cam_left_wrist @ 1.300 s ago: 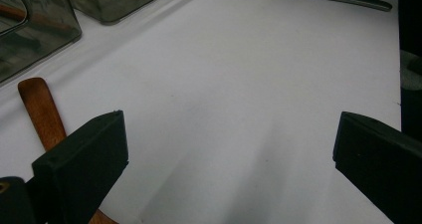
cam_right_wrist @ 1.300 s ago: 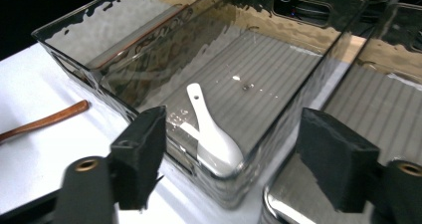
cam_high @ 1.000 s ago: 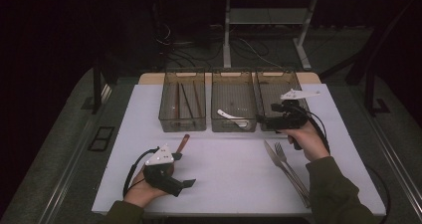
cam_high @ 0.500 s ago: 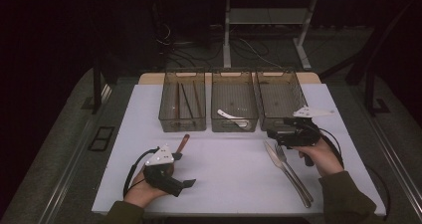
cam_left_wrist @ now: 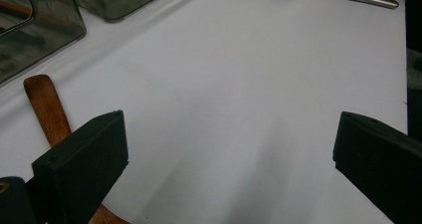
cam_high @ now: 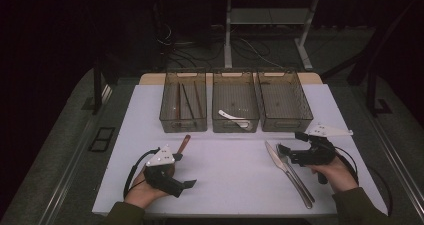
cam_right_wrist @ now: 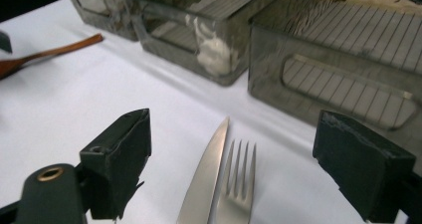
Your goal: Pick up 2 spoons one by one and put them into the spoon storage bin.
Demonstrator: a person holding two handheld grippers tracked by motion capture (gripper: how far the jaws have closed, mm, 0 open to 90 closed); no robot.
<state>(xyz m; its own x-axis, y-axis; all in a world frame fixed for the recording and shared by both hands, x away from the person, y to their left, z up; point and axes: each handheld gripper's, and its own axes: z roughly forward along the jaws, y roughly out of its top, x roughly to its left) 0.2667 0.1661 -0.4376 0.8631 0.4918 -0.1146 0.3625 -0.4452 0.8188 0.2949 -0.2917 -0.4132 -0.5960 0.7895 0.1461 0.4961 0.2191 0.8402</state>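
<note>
Both jaws of the right gripper (cam_right_wrist: 234, 169) stand wide apart with nothing between them, low in the right gripper view, and in the gap lie a polished steel table knife (cam_right_wrist: 206, 176) and a steel four-tined fork (cam_right_wrist: 238, 184) side by side on the white table top (cam_right_wrist: 74, 104), the fork's tines just right of the knife blade. In the high view this right gripper (cam_high: 289, 146) sits at the lower right of the frame, its tips just beside the knife (cam_high: 280, 160) blade. The left gripper (cam_left_wrist: 226, 164) is likewise spread wide and holds nothing; a brown wooden handle (cam_left_wrist: 45, 107) lies at the left edge of its view, passing behind the left jaw. From above, the left gripper (cam_high: 185, 185) rests at the lower left, the wooden piece (cam_high: 184, 143) just above it. Three smoky translucent plastic bins stand in a row across the middle of the high view, close together. The left bin (cam_high: 165, 112) holds several long dark brown sticks lying lengthwise. The middle bin (cam_high: 216, 116) holds a white spoon-like utensil (cam_high: 232, 117) lying slantwise near its front. The right bin (cam_high: 305, 112) shows a ribbed floor with no contents I can make out.
</note>
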